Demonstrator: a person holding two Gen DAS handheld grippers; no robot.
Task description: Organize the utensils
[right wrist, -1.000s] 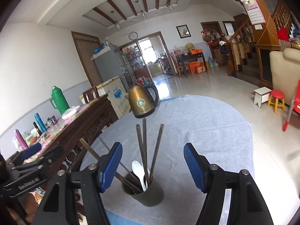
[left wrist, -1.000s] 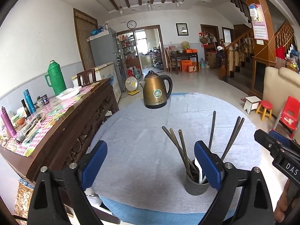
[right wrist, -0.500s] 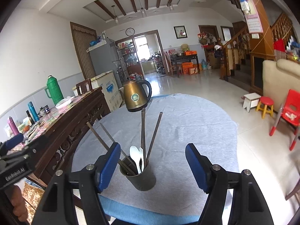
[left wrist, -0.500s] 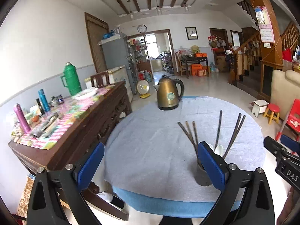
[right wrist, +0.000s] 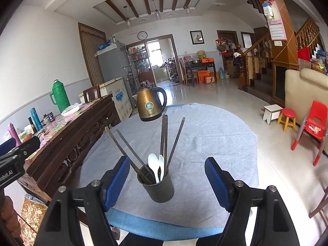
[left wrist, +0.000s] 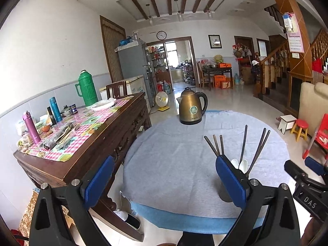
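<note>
A dark utensil cup point(right wrist: 158, 188) stands near the front edge of the round table point(right wrist: 215, 147) under a grey cloth. Several dark chopsticks point(right wrist: 164, 139) and two white spoons point(right wrist: 154, 167) stick up out of it. My right gripper point(right wrist: 167, 182) is open and held back from the cup, with nothing between its blue pads. My left gripper point(left wrist: 165, 181) is open too, over the table's front left part. In the left wrist view the cup point(left wrist: 224, 190) is mostly hidden behind the right finger; chopsticks point(left wrist: 244, 145) and spoons point(left wrist: 239, 165) show above it.
A brass-coloured kettle point(right wrist: 149, 106) stands at the far side of the table. To the left is a wooden sideboard point(left wrist: 98, 141) with flasks and a green thermos point(left wrist: 87, 89). Red stools and a child's chair point(right wrist: 315, 127) stand on the floor to the right.
Both grippers have drawn back from the table and risen a little. The cup now looks smaller and farther off. The right gripper's jaws stand slightly wider.
</note>
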